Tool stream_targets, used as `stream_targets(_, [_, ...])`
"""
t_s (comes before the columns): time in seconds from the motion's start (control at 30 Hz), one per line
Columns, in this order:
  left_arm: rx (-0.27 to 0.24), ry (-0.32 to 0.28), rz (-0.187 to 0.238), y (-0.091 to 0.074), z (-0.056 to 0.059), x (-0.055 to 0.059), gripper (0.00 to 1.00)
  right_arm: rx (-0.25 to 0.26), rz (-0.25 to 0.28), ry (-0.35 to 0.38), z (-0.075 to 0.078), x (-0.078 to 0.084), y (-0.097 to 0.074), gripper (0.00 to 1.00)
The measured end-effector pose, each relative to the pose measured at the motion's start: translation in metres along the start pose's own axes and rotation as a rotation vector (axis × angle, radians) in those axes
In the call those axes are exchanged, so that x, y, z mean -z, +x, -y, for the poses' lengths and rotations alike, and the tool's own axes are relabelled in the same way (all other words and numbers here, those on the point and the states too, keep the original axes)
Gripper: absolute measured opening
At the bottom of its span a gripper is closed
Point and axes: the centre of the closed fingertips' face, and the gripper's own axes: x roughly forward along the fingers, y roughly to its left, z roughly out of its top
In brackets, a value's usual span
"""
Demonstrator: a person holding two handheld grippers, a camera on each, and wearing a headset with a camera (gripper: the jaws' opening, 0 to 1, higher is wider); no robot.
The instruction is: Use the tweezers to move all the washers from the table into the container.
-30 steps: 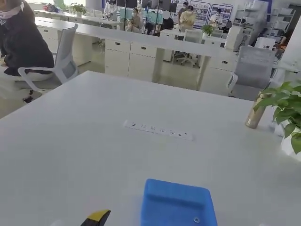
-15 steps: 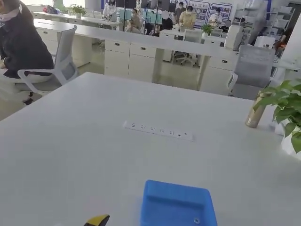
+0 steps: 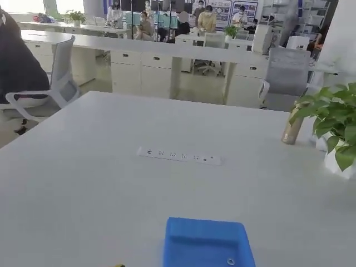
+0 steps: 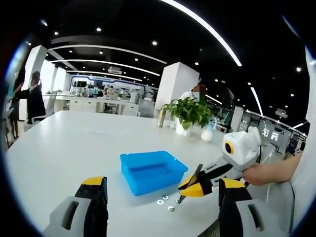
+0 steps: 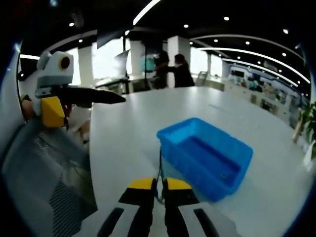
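A blue container [image 3: 207, 243] sits on the white table near me, with one washer [image 3: 231, 261] inside it. In the left gripper view my left gripper [image 4: 163, 183] is open and holds nothing; the container [image 4: 150, 170] lies just beyond it. A few washers [image 4: 166, 200] lie on the table in front of the container. The right gripper [image 4: 200, 187] comes in from the right with the tweezers [image 4: 190, 181] pointing down at them. In the right gripper view my right gripper [image 5: 160, 185] is shut on the tweezers [image 5: 159, 165], beside the container [image 5: 207, 155].
A power strip [image 3: 179, 156] lies across the middle of the table [image 3: 83, 183]. A gold bottle [image 3: 291, 125] and a potted plant [image 3: 336, 125] stand at the far right. Beyond the table are office chairs, desks and seated people.
The head view has shifted slightly. The yellow gripper tip at its bottom edge has slipped out of frame. The container and the washer in it have not moved.
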Motion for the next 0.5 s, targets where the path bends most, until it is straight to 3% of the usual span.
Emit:
stream_targets(0.2, [0.009, -0.027, -0.017, 0.0013, 0.0011, 0.0035, 0.95, -0.023, 0.002, -0.045, -0.0028, -0.0011, 0.0030, 0.03])
stream_targets(0.5, [0.005, -0.013, -0.015, -0.0002, 0.0016, 0.0033, 0.95, -0.020, 0.007, -0.030, -0.0038, -0.0005, 0.0009, 0.03])
